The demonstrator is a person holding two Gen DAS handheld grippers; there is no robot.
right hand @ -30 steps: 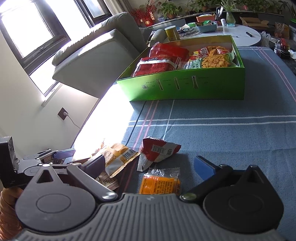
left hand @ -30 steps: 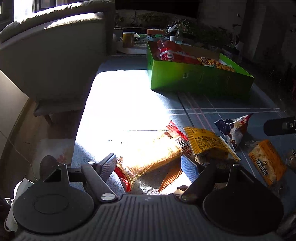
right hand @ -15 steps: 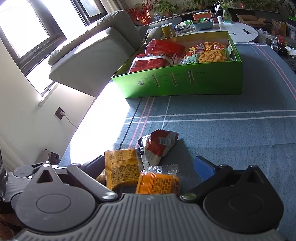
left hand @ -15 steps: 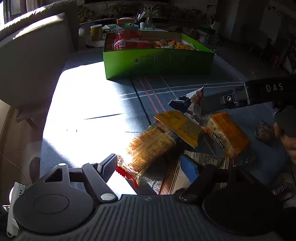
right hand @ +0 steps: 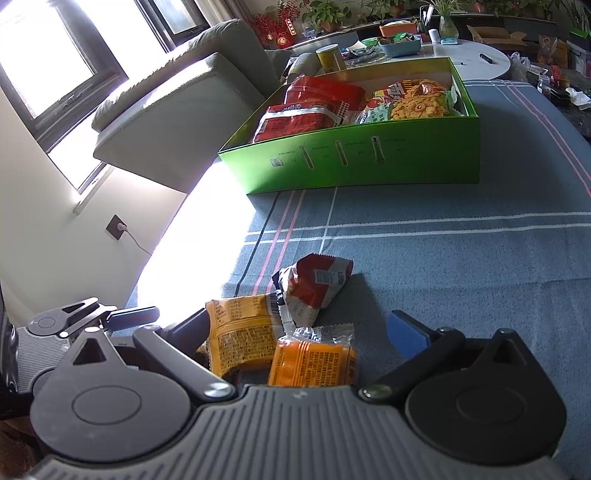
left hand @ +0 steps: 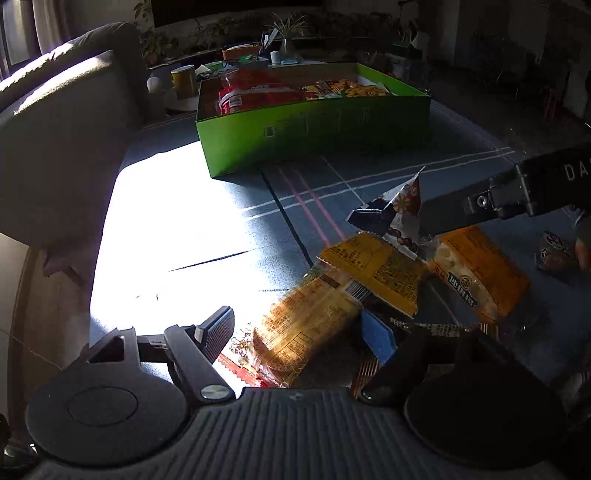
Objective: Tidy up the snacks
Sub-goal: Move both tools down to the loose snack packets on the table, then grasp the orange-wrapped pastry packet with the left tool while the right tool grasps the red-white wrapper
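upper left: bright window (right hand: 55, 62), dark frame | below it: cream wall (right hand: 44, 236) with socket (right hand: 117, 227) and plugged white cord | left-centre: grey armchair (right hand: 177, 99), sunlit top | foreground: blue striped tablecloth (right hand: 443, 251), white glare patch at left | top right: round white table (right hand: 480, 64), potted plants behind

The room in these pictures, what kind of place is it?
Most likely a home living room: a grey sofa under a window, potted plants behind a cluttered round table, and a green box of snacks on a blue cloth.
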